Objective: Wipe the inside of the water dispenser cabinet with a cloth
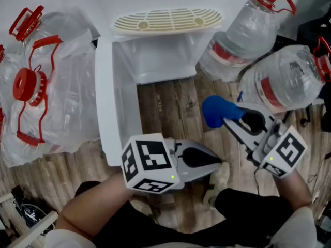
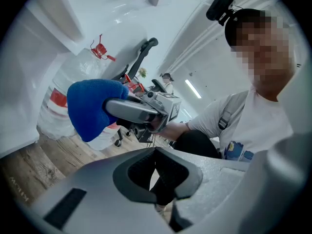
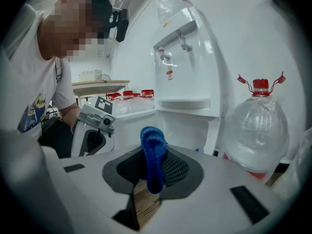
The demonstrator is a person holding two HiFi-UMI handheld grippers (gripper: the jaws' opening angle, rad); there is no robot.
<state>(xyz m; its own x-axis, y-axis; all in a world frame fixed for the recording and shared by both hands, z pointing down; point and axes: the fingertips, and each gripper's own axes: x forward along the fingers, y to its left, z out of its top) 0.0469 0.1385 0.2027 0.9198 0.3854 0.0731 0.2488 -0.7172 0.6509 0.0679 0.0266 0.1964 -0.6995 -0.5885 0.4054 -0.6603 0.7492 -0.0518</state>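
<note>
The blue cloth (image 1: 216,111) is bunched into a rounded wad and clamped at the tip of the right tongs (image 1: 227,119), which close on it from both sides; in the right gripper view a fold of it (image 3: 152,152) stands up between the dark pads of those tongs (image 3: 153,172). It hangs above the wooden floor (image 1: 170,107), outside the water dispenser cabinet (image 1: 155,61) and just in front of its opening, towards the opening's right side. The cabinet is white inside, and its door (image 1: 111,102) is swung open along the left edge. A cream slotted drip tray (image 1: 168,19) juts out above the opening. The left tongs (image 1: 220,165) are lower in the head view, near the person's knees, pressed together with nothing between them; the left gripper view shows their pads (image 2: 158,179) meeting, and beyond them the cloth (image 2: 92,106) in the other tongs. Two large clear water bottles with red caps lie to the right of the cabinet, one (image 1: 243,35) against its side and the other (image 1: 287,79) just beside the right tongs. To the left of the door more bottles with red handles sit wrapped in clear plastic (image 1: 41,87)
</note>
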